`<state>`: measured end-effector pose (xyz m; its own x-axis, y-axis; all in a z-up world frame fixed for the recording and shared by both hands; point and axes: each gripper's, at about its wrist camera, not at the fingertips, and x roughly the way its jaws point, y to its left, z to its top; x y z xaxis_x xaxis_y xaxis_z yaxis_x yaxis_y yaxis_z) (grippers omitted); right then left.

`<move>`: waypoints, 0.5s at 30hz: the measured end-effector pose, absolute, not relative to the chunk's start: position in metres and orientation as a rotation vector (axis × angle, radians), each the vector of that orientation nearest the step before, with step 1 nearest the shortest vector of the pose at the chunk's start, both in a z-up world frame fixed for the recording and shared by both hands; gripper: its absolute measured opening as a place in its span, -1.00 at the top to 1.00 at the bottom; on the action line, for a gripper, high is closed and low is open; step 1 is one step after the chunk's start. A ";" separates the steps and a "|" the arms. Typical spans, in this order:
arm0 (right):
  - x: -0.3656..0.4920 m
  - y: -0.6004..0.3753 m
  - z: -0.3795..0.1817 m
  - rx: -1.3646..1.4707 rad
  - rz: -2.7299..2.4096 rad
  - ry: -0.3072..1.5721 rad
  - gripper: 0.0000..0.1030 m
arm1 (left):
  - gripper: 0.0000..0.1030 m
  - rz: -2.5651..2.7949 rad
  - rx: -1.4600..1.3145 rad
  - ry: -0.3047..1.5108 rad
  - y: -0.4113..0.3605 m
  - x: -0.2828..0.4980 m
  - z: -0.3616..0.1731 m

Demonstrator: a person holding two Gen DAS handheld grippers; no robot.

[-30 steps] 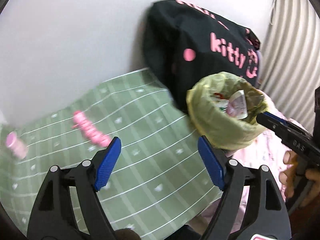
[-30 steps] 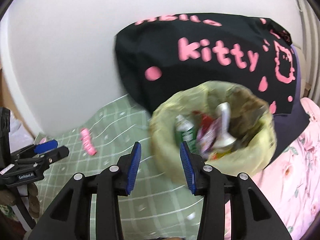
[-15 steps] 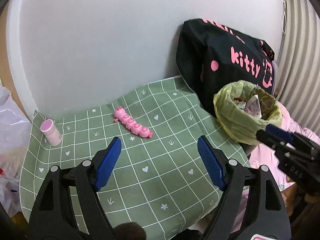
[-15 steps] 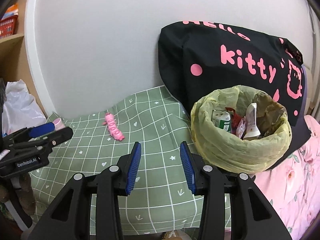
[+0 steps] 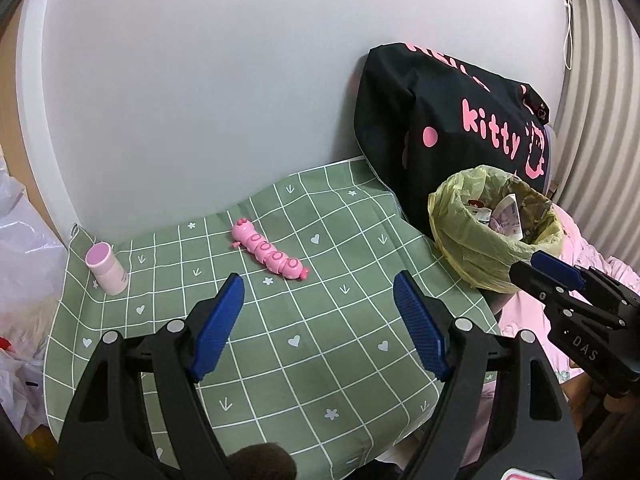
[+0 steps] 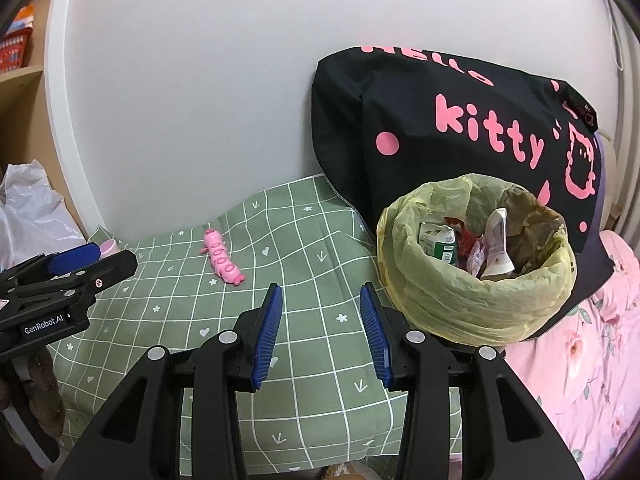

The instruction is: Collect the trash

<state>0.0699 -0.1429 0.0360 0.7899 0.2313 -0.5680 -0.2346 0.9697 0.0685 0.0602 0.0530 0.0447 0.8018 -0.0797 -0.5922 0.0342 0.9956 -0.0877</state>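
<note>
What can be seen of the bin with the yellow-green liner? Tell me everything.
The bin is a small round container wholly wrapped in a thin, crinkled yellow-green plastic liner folded over its rim, so its own wall is hidden. It stands upright and open at the right edge of the green checked cloth, against the black Hello Kitty bag, with pink floral bedding beside it. Inside are a green-and-white carton, a white tube and crumpled wrappers. Neither claw touches it.

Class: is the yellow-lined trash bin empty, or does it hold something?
It holds something: the trash bin contains a green carton and wrappers.
</note>
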 end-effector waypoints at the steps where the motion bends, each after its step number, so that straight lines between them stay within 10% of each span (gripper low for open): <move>1: 0.070 -0.144 0.037 -0.005 0.249 0.608 0.25 | -0.42 -0.061 -0.072 0.636 0.053 0.060 0.045; 15: 0.064 -0.149 0.039 -0.009 0.245 0.589 0.25 | -0.42 -0.061 -0.061 0.623 0.049 0.057 0.049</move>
<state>0.0643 -0.1491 0.0393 0.8032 0.2265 -0.5509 -0.2318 0.9708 0.0611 0.0565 0.0487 0.0487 0.8103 -0.0751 -0.5812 0.0382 0.9964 -0.0756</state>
